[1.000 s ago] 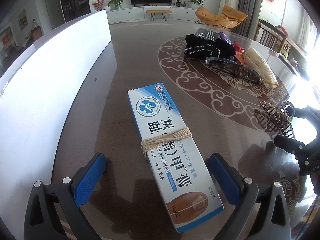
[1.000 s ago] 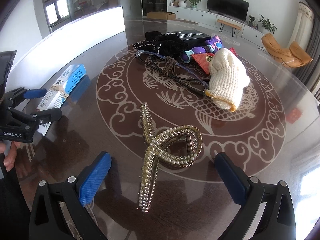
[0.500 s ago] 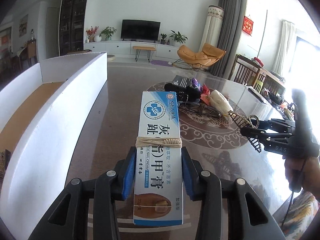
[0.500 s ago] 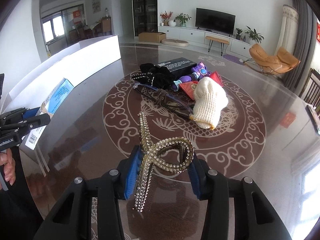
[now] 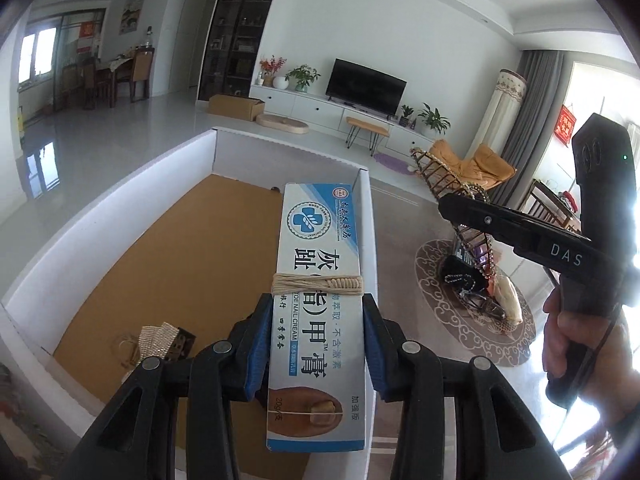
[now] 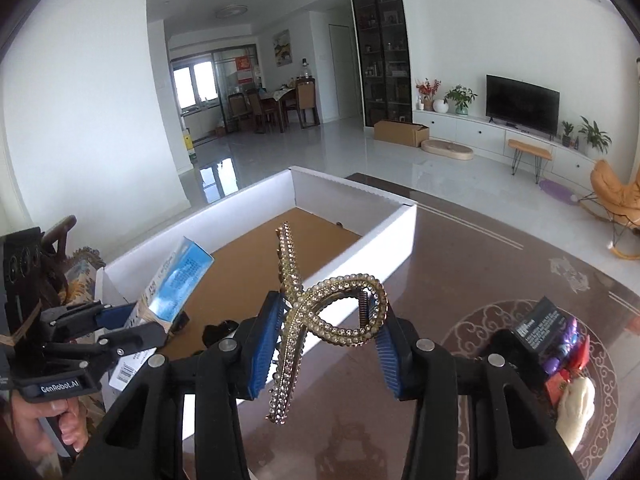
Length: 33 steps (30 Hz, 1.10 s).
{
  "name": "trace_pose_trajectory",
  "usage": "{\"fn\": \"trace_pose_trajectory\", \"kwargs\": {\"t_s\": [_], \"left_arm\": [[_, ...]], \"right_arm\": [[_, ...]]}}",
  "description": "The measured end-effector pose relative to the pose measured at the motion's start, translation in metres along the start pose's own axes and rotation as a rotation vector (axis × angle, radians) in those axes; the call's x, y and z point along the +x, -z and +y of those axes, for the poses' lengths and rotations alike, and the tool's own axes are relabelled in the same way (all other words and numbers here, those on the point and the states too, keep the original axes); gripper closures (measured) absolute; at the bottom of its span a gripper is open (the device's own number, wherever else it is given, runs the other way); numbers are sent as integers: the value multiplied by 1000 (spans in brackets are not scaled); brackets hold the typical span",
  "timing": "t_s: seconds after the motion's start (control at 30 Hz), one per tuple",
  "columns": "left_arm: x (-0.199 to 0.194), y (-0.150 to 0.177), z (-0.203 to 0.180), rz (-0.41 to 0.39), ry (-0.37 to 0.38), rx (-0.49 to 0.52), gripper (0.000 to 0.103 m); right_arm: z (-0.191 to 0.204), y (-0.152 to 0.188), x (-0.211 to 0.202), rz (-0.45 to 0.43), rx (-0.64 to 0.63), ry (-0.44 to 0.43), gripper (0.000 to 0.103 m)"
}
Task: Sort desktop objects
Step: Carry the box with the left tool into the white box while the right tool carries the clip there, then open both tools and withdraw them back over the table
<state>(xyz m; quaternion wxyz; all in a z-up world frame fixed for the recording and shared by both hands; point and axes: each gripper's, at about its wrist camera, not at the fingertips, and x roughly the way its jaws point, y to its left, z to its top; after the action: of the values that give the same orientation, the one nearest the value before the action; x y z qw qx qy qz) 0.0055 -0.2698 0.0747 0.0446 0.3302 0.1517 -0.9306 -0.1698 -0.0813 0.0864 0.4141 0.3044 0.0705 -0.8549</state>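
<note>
While both loads hang in the air, what matters is how each lies relative to the white box (image 5: 366,216). The left gripper (image 5: 316,344) is closed tight on the nail cream carton (image 5: 320,280), whose long axis runs straight ahead along the box's near long wall, so most of the carton appears to be over that wall's rim rather than clearly over the brown floor of the box. The right gripper (image 6: 326,332) is clamped on the rhinestone hair clip (image 6: 316,308), which hangs above the counter (image 6: 460,264) just outside the same wall, its long arm pointing toward the box. The left gripper is therefore judged nearer to a drop; a small sideways shift into the box should clear the rim. Most of the box floor is open, with a small glittery item (image 5: 160,338) at the near end. The remaining pile (image 6: 560,344) sits on the counter well away from the box.
</note>
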Motion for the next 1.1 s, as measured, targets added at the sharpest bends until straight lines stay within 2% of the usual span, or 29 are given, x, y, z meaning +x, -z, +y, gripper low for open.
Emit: {"fn": "trace_pose_trajectory", "kwargs": {"t_s": [0.17, 0.3, 0.4, 0.43, 0.47, 0.5, 0.6, 0.67, 0.73, 0.77, 0.8, 0.83, 0.9, 0.93, 1.0, 1.03, 1.1], "left_arm": [[34, -1, 38, 108, -70, -55, 61], [58, 1, 48, 185, -103, -77, 60], [67, 4, 53, 219, -165, -95, 57], [64, 5, 53, 203, -159, -107, 54], [61, 5, 52, 185, -166, -112, 40], [56, 5, 50, 161, -182, -109, 29], [40, 6, 34, 80, -221, -71, 27], [27, 9, 19, 34, -192, -54, 27], [12, 14, -3, -19, -137, -23, 27], [7, 16, -21, -41, -105, -1, 27], [3, 20, -39, -59, -70, 23, 24], [0, 25, -57, -72, -34, 44, 14], [-2, 41, -94, -91, 39, 81, 0], [-3, 52, -111, -90, 77, 99, 0], [12, 74, -143, -39, 149, 141, 0], [23, 86, -159, 0, 168, 166, 0], [51, 104, -181, 61, 158, 224, 0]], "right_arm": [[59, -26, 94, 122, -76, -40, 58], [71, -19, 158, 257, -100, -6, 58], [72, -13, 189, 349, -119, 26, 56], [71, -11, 193, 363, -120, 43, 54], [69, -10, 195, 364, -116, 55, 44], [66, -11, 192, 351, -108, 63, 32], [54, -11, 163, 259, -89, 67, 27], [44, -8, 132, 173, -81, 82, 26], [28, 2, 94, 80, -62, 124, 13], [17, 11, 74, 45, -46, 155, 1], [7, 21, 55, 22, -31, 173, 0], [-7, 35, 40, 22, -16, 190, 0], [-40, 74, 12, 53, 4, 254, 0], [-58, 96, -1, 72, 13, 305, 0], [-95, 141, -26, 131, 40, 413, 0], [-111, 163, -35, 167, 56, 456, 0], [-144, 200, -54, 243, 90, 530, 0]]}}
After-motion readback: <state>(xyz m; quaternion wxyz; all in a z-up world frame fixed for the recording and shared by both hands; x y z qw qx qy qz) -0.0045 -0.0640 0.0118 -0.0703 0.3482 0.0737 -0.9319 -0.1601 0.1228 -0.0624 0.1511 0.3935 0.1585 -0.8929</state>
